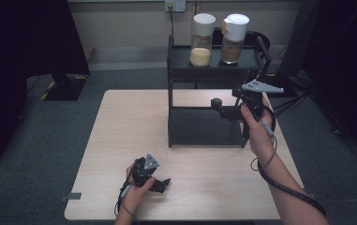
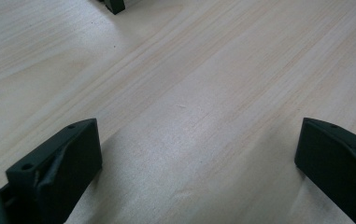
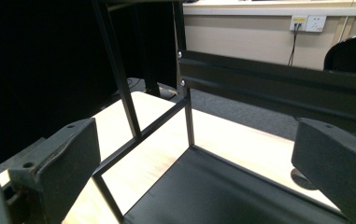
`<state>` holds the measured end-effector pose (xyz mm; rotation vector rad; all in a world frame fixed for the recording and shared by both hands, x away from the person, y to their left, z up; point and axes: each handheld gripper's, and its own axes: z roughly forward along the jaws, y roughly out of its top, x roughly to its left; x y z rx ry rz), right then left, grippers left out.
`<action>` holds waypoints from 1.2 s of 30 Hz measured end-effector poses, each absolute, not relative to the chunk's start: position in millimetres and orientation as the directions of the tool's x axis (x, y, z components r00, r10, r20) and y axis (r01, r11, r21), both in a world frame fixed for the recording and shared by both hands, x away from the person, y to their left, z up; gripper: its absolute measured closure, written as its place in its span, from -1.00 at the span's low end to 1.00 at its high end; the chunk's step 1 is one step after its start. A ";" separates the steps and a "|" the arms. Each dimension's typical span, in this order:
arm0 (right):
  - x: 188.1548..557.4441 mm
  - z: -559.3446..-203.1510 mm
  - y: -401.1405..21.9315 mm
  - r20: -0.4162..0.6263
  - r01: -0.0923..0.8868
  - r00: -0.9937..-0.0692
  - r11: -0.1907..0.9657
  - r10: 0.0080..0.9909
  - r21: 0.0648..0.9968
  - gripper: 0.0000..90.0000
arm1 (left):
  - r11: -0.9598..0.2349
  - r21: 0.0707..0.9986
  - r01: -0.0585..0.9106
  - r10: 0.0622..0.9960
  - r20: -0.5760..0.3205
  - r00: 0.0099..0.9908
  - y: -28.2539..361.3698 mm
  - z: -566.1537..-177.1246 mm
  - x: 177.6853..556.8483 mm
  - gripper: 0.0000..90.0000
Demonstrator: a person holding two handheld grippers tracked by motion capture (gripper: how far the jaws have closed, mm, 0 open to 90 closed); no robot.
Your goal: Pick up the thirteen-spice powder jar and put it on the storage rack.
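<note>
A black two-tier rack (image 1: pixel 176 101) stands at the back of the light wooden table (image 1: pixel 120 140). On its top shelf are two white-lidded jars, one with pale yellow powder (image 1: pixel 201 41) and one with brown powder (image 1: pixel 234 40). My right gripper (image 1: pixel 218 108) hovers over the right part of the lower shelf (image 3: pixel 222 191), open, with nothing between its jaws (image 3: pixel 194 140). My left gripper (image 1: pixel 163 184) rests low near the table's front edge, open over bare wood (image 2: pixel 196 140).
One foot of the rack (image 2: pixel 114 4) shows at the top of the left gripper view. The upper shelf's rail (image 3: pixel 278 84) crosses just ahead of the right gripper. A dark stand (image 1: pixel 63 79) and a wall socket (image 1: pixel 174 5) lie beyond the table.
</note>
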<state>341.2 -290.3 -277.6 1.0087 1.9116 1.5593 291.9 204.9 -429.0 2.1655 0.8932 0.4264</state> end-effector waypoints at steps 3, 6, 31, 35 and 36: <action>339.9 -283.3 -291.5 0.086 0.248 -0.617 0.089 0.782 0.965 -0.99 | -0.481 0.743 0.465 0.712 0.022 0.702 204.9 -429.0 291.9 -1.00; 338.9 -289.4 -292.9 0.095 0.255 -0.616 0.084 0.782 0.963 -0.99 | -0.481 0.743 0.465 0.712 0.021 0.702 204.9 -429.1 291.8 -1.00; 330.6 -333.9 -300.4 0.150 0.308 -0.614 0.060 0.775 0.950 -0.98 | -0.482 0.743 0.465 0.712 0.022 0.702 204.9 -429.0 291.9 -1.00; 328.6 -341.1 -301.3 0.144 0.307 -0.618 0.068 0.773 0.949 -0.98 | -0.482 0.743 0.465 0.712 0.022 0.702 204.9 -428.9 291.9 -1.00; 328.1 -342.5 -301.4 0.143 0.309 -0.618 0.072 0.773 0.948 -0.98 | -0.481 0.743 0.465 0.712 0.022 0.702 204.9 -429.0 291.9 -1.00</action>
